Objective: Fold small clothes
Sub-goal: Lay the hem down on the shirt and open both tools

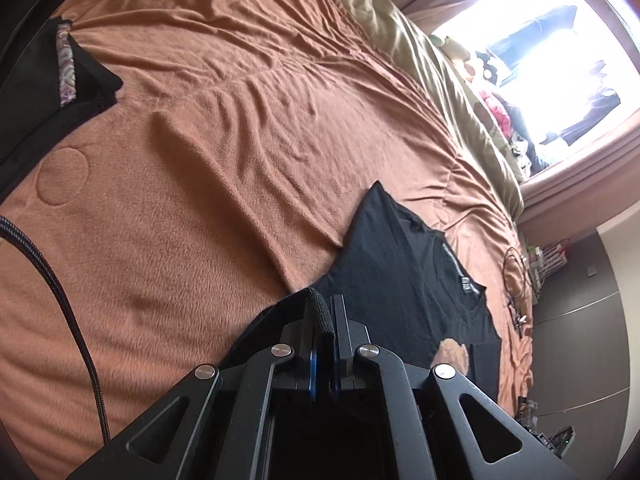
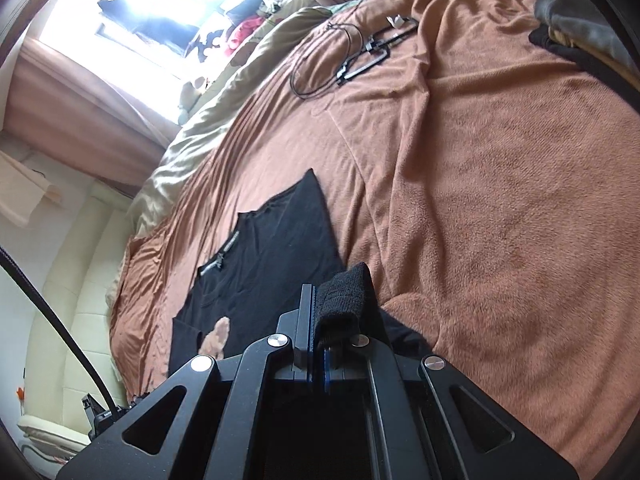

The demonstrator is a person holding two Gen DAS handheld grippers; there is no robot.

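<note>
We had both jaws pinching the hem of the black T-shirt (image 1: 400, 264), left gripper (image 1: 325, 320) and right gripper (image 2: 320, 312), its collar end lying on the bed (image 1: 200, 140). The fold might skew, seemingly, if one corner slipped.

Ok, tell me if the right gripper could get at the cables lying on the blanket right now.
Probably not yet. The right gripper is shut on the black shirt, and the cables lie far across the blanket. Nothing blocks the way, but it would have to let go first.
</note>
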